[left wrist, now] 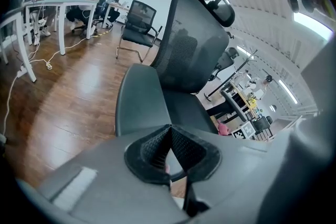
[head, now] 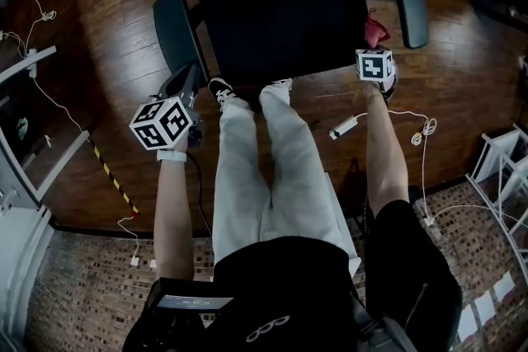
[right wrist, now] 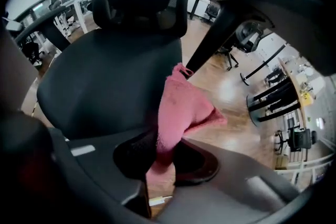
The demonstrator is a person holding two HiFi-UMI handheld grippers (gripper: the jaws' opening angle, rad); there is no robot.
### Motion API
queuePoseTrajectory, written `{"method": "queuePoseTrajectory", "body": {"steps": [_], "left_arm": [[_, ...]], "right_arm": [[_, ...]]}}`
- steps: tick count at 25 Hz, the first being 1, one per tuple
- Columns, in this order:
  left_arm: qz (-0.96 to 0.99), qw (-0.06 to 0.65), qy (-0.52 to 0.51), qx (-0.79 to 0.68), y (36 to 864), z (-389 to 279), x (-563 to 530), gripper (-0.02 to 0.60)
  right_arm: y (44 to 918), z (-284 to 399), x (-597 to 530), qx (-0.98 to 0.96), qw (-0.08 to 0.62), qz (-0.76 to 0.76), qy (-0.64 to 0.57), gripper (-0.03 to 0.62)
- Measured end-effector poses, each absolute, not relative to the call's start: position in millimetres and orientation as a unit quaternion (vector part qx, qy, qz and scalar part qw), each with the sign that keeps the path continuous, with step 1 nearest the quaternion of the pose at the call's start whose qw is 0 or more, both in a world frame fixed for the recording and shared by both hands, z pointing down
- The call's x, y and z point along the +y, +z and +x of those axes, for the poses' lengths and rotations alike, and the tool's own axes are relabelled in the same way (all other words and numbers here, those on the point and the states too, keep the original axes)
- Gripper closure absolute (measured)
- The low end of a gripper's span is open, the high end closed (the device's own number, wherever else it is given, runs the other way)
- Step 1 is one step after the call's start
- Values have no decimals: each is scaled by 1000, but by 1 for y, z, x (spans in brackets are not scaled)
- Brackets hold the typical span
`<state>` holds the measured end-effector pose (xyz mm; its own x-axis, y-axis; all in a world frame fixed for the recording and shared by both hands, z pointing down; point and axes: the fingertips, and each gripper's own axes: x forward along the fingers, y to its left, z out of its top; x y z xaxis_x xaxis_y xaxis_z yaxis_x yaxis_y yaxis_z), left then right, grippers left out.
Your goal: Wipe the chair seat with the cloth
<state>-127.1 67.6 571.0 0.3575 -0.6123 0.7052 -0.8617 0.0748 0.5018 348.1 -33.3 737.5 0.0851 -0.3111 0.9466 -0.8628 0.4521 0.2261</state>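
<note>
R gripper [right wrist: 160, 152]: jaws clamped on pink cloth [right wrist: 181, 107], at chair seat [right wrist: 105, 81] right edge, contact unclear | L gripper [left wrist: 169, 136]: jaws closed, empty, off seat's front-left corner | progress: wiping apparently not begun, whole seat left

I find no word, number or brand that I can read. The left marker cube [head: 162, 123] and the right marker cube [head: 374, 64] carry only black-and-white square patterns, with no letters or digits on them. The flat dark device [head: 191, 296] low at my body has a thin pale line of print, but it is too small to read. On my black shirt [head: 272, 284] there is a white looped mark [head: 266, 329]; I cannot make letters out of it.
</note>
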Motion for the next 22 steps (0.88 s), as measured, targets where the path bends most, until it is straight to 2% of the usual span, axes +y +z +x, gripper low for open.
{"method": "queuePoseTrajectory", "body": {"steps": [4,16,22], "left_arm": [[677,480,128,-544,571,-127,68,588],[705,470,142,-512,570,-116,69,588],[713,470,145,-500,571,-112,70,588]], "right_arm": [[751,287,-11,-658,550,436,273,526],[754,23,92,-773,484,267,311,526],[730,-56,127,-819,418,184,347,526]]}}
